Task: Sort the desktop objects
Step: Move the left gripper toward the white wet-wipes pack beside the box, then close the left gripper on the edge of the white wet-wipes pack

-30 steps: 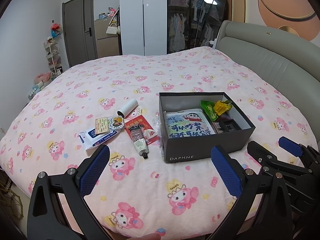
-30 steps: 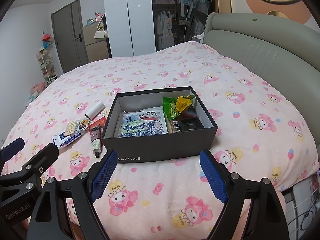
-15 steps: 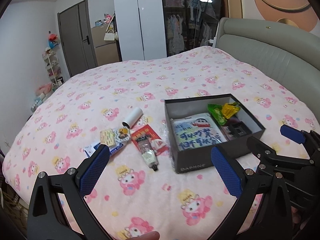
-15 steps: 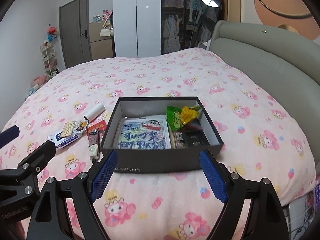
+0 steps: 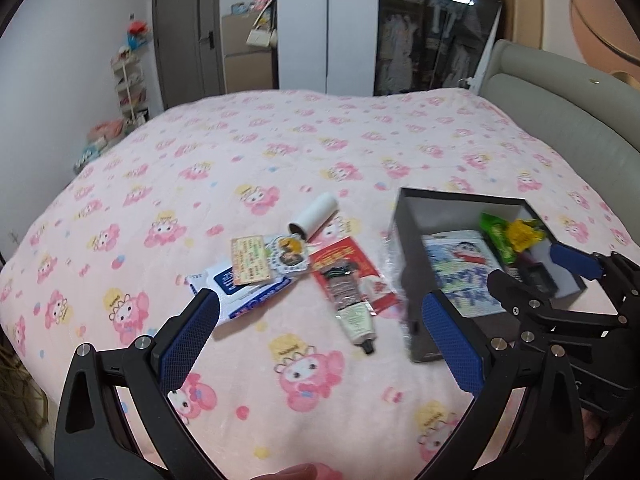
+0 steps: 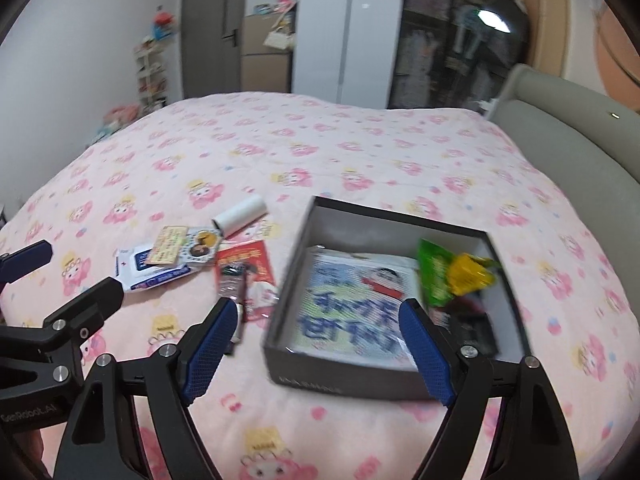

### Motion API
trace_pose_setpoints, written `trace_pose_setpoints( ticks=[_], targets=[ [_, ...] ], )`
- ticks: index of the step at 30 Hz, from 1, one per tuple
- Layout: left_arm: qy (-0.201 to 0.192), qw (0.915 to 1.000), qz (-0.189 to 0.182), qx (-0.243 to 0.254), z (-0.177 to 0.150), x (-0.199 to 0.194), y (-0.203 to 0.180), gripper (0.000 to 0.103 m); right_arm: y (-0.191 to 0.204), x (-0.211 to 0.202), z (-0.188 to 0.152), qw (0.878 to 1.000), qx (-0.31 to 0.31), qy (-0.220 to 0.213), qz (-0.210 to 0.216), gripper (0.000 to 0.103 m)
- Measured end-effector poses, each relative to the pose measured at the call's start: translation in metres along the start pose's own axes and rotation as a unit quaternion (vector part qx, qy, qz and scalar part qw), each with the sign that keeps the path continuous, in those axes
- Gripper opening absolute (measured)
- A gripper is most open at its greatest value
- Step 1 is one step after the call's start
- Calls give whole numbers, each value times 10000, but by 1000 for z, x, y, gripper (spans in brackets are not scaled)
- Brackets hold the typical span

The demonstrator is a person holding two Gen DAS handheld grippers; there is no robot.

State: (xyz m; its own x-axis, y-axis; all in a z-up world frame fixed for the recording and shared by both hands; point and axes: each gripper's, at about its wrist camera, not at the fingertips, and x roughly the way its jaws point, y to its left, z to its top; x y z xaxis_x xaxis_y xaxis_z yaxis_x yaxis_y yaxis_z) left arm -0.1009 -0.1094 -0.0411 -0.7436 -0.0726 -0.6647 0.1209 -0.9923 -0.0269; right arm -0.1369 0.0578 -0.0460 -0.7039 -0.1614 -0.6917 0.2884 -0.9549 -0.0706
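A dark grey box (image 6: 304,236) rests on the pink bed and holds a cartoon-print pack (image 6: 352,300), a green and yellow snack bag (image 6: 452,276) and a black item. Left of the box lie a white roll (image 5: 316,216), a yellow card (image 5: 250,260), a round badge (image 5: 288,254), a blue-white wipes pack (image 5: 240,300), a red packet (image 5: 348,260) and a cream tube (image 5: 352,308). My left gripper (image 5: 320,340) is open above the bed just short of the tube. My right gripper (image 6: 316,344) is open over the box's near wall. Each gripper shows at the other view's edge.
The pink cartoon-print bedspread (image 5: 280,152) covers a large bed with a grey padded headboard (image 5: 560,96) at the right. Behind stand a white wardrobe (image 5: 324,24), a dark door (image 5: 184,36) and a small shelf (image 5: 128,84) by the left wall.
Both grippers have moved forward and lower toward the bed. The loose items and the box now look bigger and closer. Both stay open and nothing has been picked up.
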Motion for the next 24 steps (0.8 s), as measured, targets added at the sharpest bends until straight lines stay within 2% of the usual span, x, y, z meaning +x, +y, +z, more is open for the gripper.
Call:
trace_pose_setpoints(
  ticks=[2,7,11,14,15,16,18,24],
  targets=[
    [6,10000,59,-78,3,12,13,102,12,16,9,9997,-62,205,132,65],
    [353,9974,93,-618,-9,54,55,101,40,45,28,9985,-95,340,422,64],
    [649,9921,114,-1067,-20,89,89,93,73,79,37,9957,-328,560,660,62],
    [869,9862,130,-1402,-28,115,115,84,98,110,38,9922,-543,828,757,57],
    [942,9839,135,-1513,-31,124,124,78,104,118,38,9914,-580,893,759,55],
    [992,9817,84,-1626,-35,130,130,70,109,127,38,9905,-609,970,768,51],
    [1066,9768,-77,-1855,-43,140,138,64,116,146,36,9885,-542,1151,819,45],
    [1283,9573,-560,-2530,-66,170,163,64,129,184,25,9836,-413,1448,993,43]
  ],
)
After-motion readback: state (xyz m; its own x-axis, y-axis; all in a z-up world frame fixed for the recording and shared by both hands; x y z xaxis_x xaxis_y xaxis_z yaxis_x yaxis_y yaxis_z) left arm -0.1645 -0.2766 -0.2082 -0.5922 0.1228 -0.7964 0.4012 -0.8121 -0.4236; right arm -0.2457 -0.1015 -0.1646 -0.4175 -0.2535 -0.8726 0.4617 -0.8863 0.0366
